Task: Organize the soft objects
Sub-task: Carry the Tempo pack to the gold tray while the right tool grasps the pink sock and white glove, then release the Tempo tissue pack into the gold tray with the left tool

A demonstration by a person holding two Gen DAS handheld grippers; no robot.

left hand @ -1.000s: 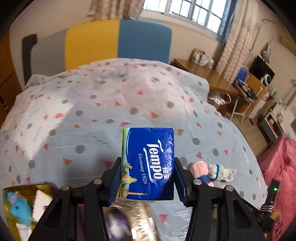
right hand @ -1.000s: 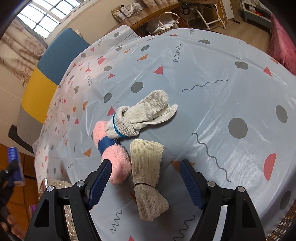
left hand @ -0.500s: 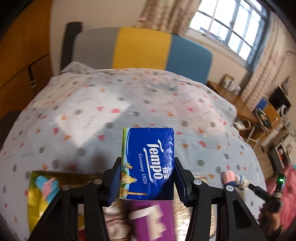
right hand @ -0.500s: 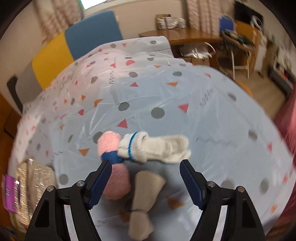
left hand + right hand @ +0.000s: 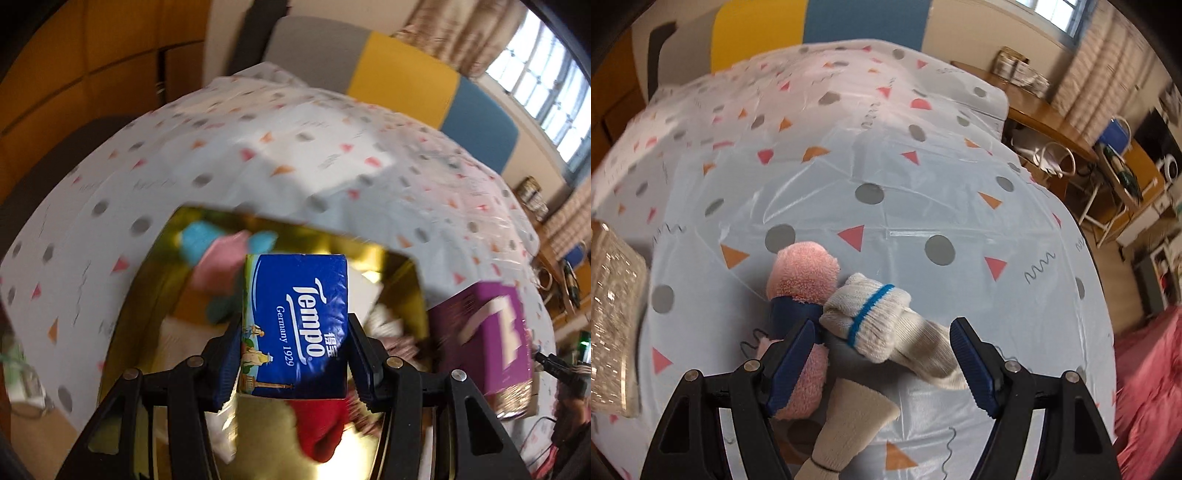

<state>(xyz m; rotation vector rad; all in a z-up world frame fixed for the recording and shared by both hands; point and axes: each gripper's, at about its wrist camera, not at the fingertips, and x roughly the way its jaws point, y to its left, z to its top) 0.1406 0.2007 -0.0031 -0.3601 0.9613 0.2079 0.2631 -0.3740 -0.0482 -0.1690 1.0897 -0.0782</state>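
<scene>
- Left wrist view: your left gripper [image 5: 294, 363] is clamped on the blue Tempo tissue pack [image 5: 295, 325], both pads flat against its sides, and holds it above the gold box [image 5: 155, 295].
- That box is open-topped; inside you can make out blurred soft things in pink, light blue and red, nothing sharper. Its far rim meets the patterned bed cover [image 5: 258, 147].
- A purple carton [image 5: 491, 332] sits just beside the box's right wall.
- Bare cover stretches beyond the box to the headboard; at left the cover falls away at the bed's edge.
- Right wrist view: your right gripper [image 5: 882, 363] stands wide and holds nothing; its jaws have just been closing a little. The white sock with a blue stripe [image 5: 882, 321] lies between them, unpressed.
- The pink roll [image 5: 803, 273] touches that sock; the left pad is in front of it. A beige sock [image 5: 849, 417] lies nearer you.
- Open cover lies ahead and right, up to the bed's edge.
</scene>
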